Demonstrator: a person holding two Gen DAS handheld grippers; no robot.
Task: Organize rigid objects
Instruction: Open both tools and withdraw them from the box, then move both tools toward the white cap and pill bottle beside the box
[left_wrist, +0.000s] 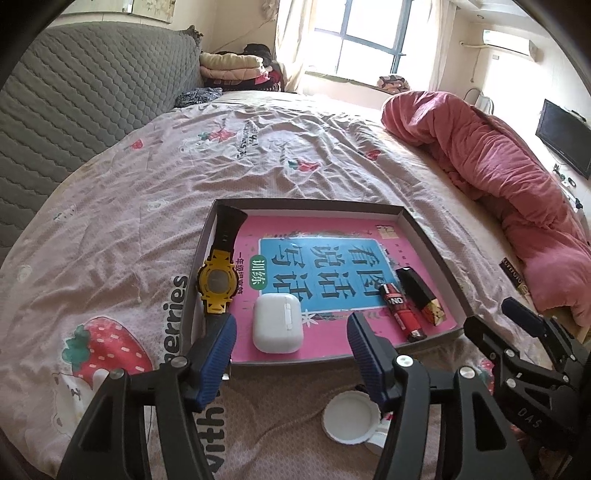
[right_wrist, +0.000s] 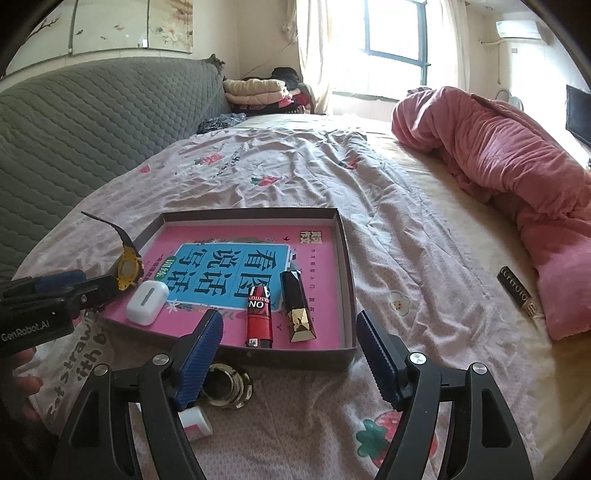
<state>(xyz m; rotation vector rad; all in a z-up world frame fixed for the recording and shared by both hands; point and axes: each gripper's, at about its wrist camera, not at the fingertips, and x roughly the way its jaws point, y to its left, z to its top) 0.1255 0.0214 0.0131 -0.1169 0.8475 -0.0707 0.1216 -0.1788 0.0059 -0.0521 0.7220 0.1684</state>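
White cap (left_wrist: 349, 417) (lighter (right_wrist: 259, 316): "ON")

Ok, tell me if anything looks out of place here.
The watch isn't flat in the tray: it leans on the left wall, strap sticking up over the rim. A dark tube lies outside on the sheet by the pink duvet.

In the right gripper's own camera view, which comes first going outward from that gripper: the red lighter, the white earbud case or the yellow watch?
From the right gripper:
1. Red lighter, in the tray's near edge, just ahead.
2. White earbud case, further left in the tray.
3. Yellow watch, propped on the tray's left wall, beyond the case.
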